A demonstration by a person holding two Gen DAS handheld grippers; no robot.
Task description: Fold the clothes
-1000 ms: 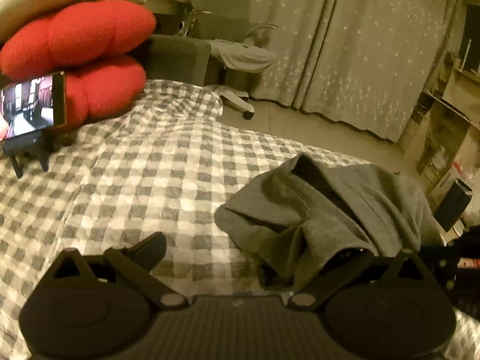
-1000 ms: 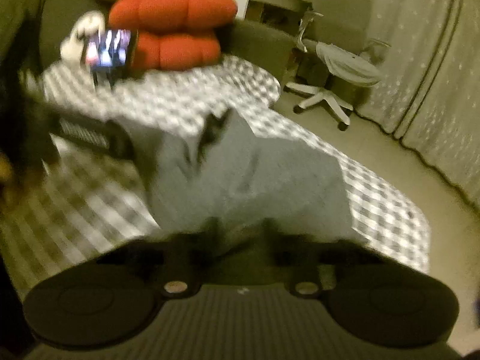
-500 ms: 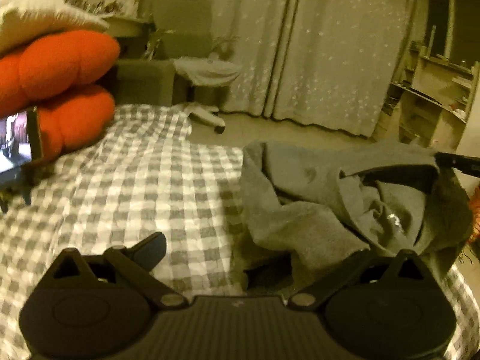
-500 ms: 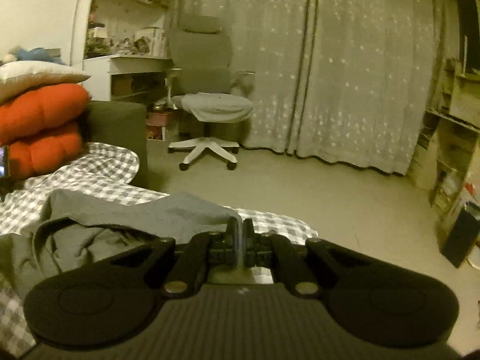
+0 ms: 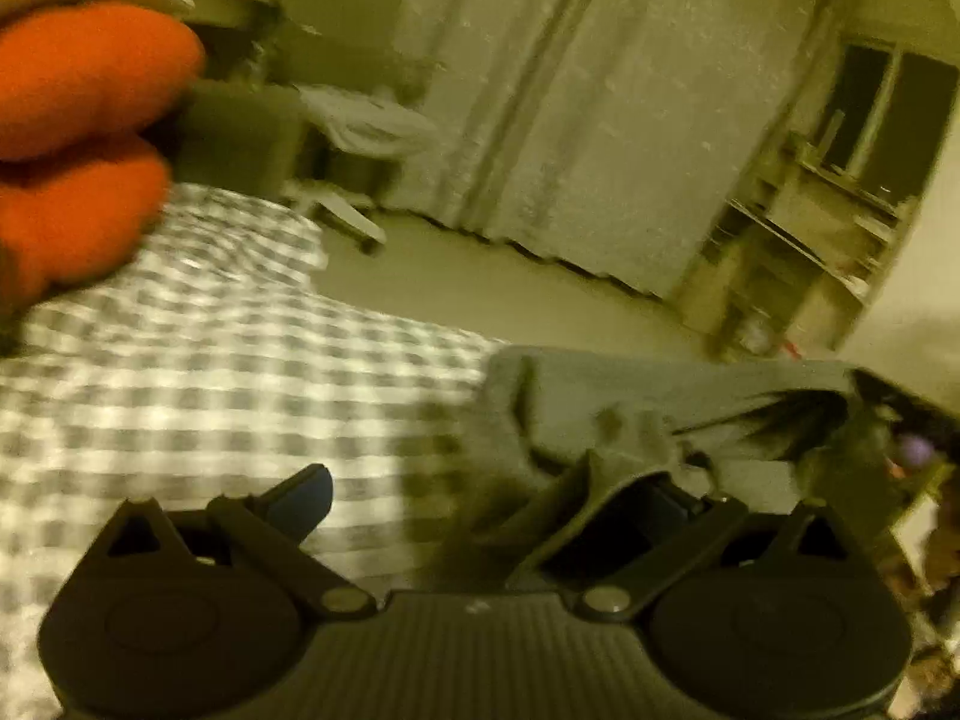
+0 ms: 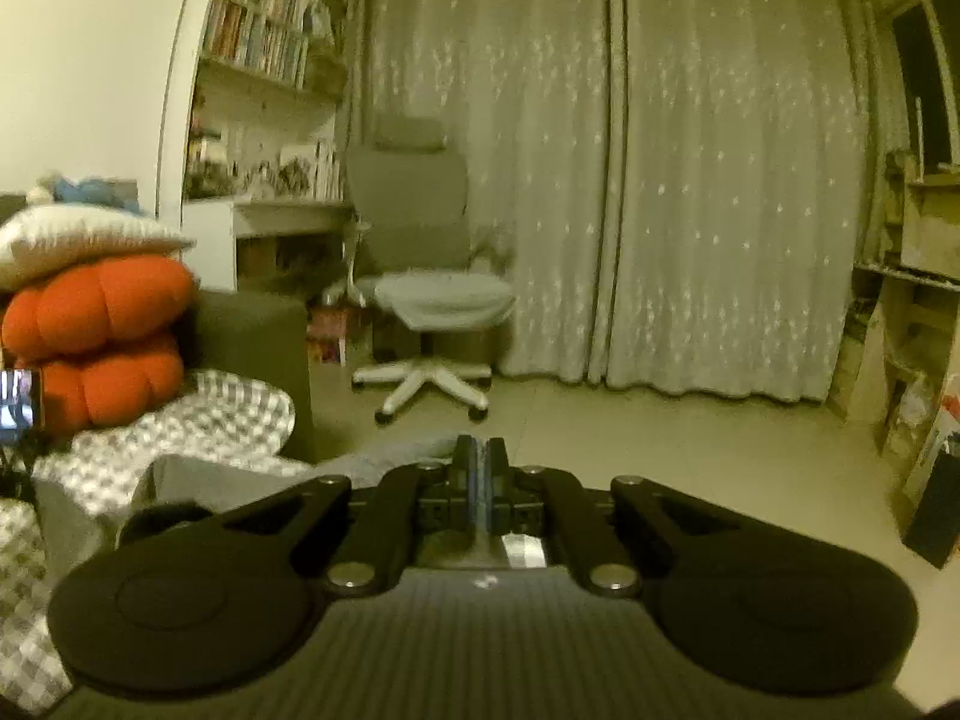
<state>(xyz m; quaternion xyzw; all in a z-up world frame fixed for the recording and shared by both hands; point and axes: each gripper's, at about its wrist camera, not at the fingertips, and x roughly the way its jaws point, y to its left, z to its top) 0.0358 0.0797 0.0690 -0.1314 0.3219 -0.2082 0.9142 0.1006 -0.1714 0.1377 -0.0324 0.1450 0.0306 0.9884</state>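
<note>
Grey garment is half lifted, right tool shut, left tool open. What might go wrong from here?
1. The right tool seems shut on only a thin edge of the grey garment, close to the side of the checked bed. A slip would likely drop the cloth toward the floor.
2. The left tool is open with cloth draped over one finger. Closing now may catch bunched layers rather than a clean edge.
</note>
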